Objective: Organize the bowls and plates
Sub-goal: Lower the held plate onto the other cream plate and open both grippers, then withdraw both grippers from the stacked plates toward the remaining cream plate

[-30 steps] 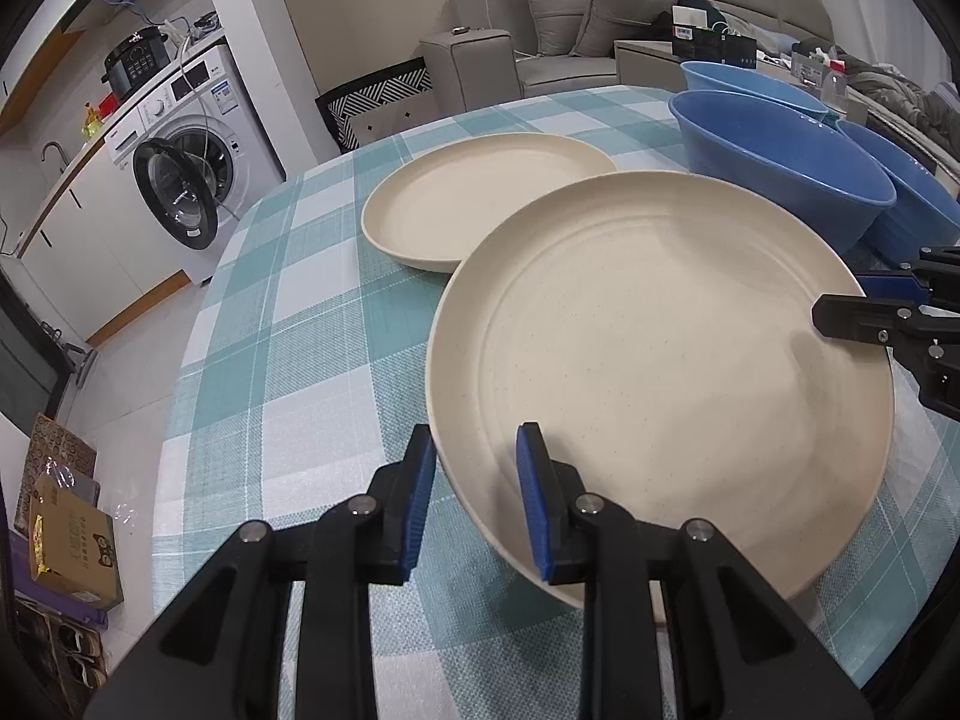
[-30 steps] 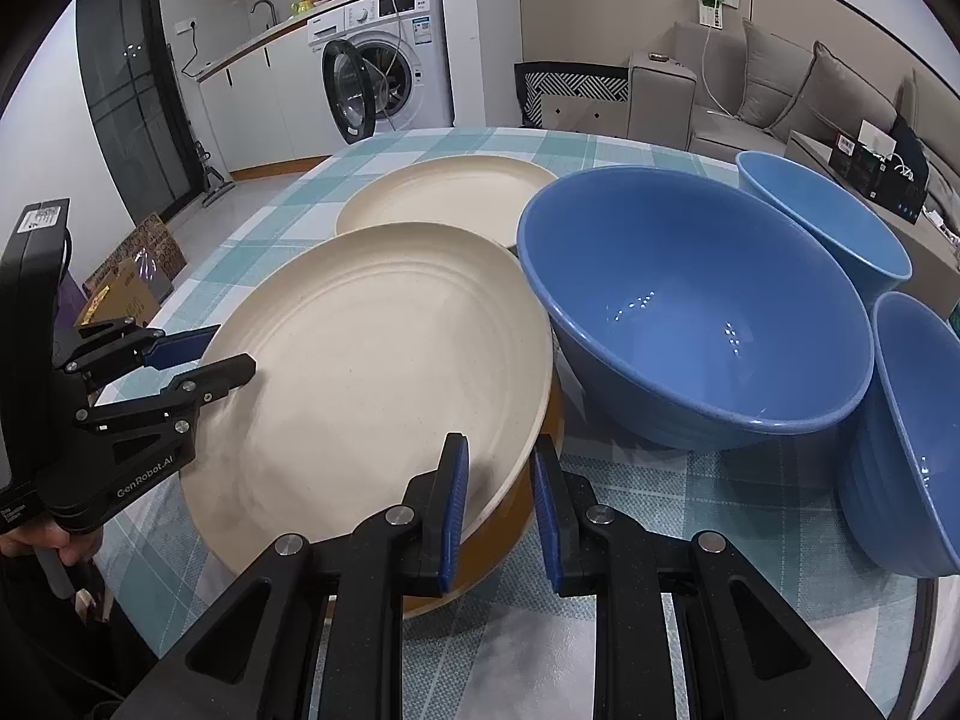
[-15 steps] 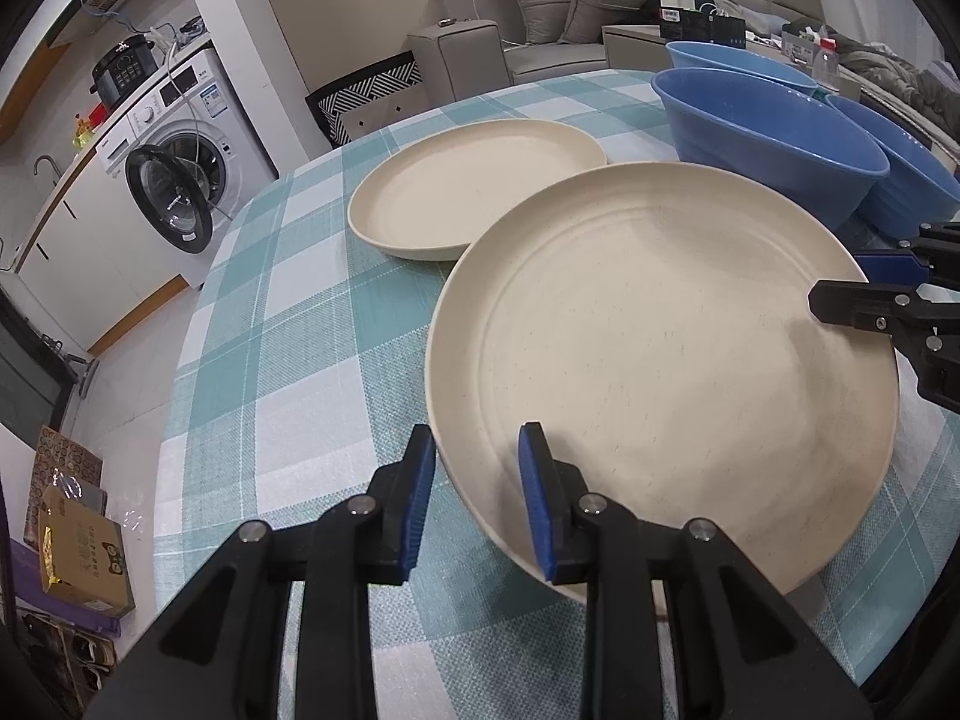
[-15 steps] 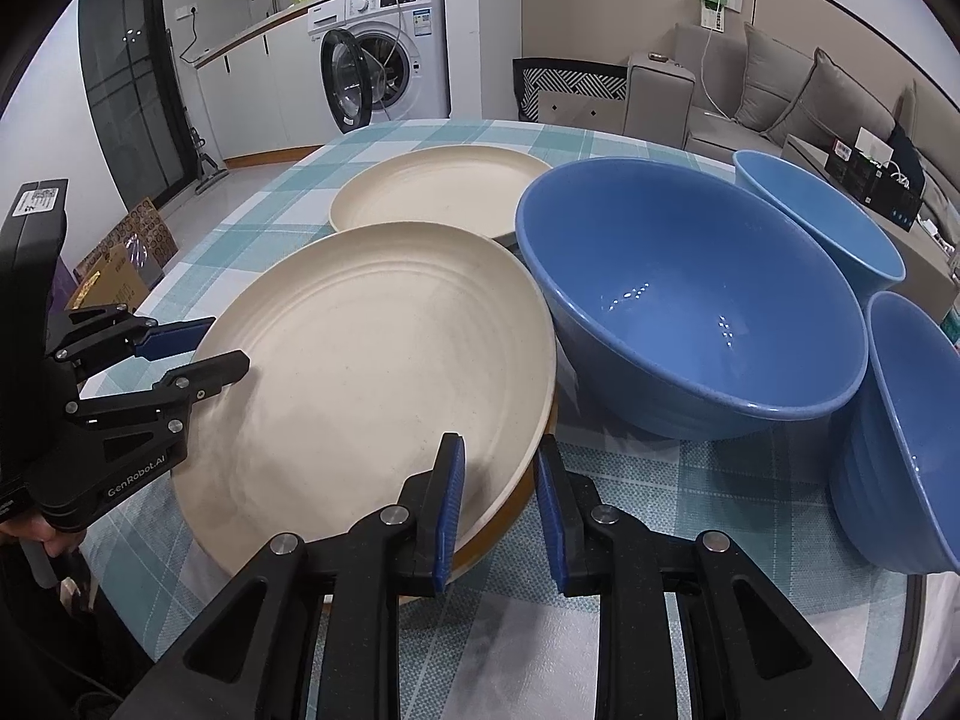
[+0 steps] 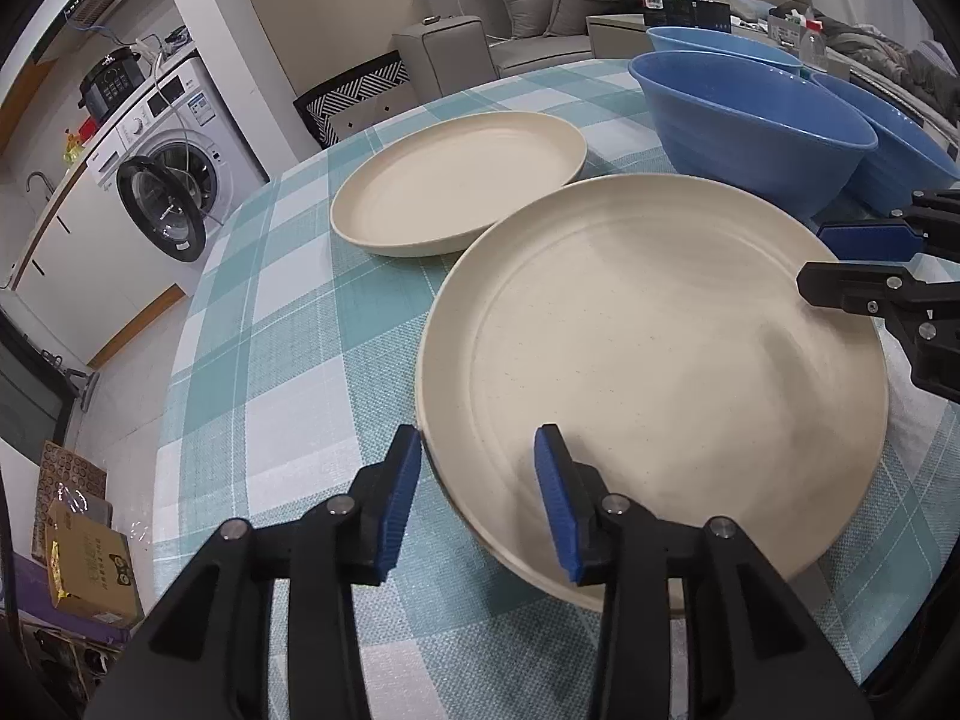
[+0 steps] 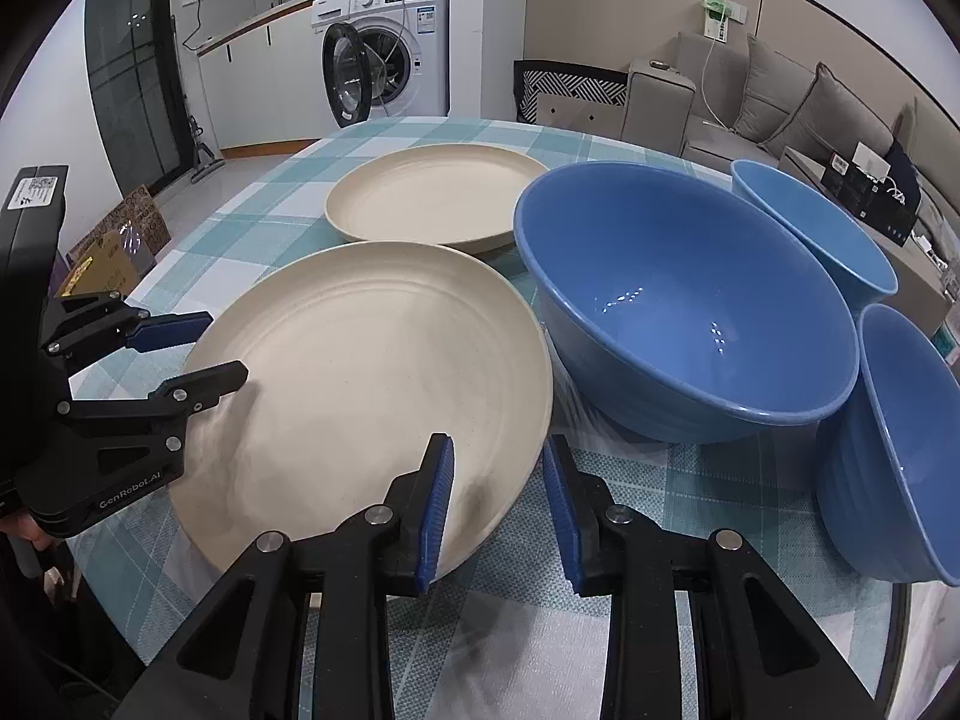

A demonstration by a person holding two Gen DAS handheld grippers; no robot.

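Jaws of both grippers [image 5: 478, 468] [image 6: 498, 468] just opened around plate [image 5: 660, 360] rim.

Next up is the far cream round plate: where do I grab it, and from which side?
Take the far cream round plate by its raised rim on the open left edge, one finger inside and one outside. The big blue bowl crowds its right side, so approach from the left.

Counting dishes on the table

Showing two cream plates [image 6: 366, 384] [image 6: 435, 201], three blue bowls [image 6: 684, 324] [image 6: 822, 228] [image 6: 900, 444], two grippers [image 6: 497, 495] [image 5: 477, 489], and one washer [image 6: 384, 60].
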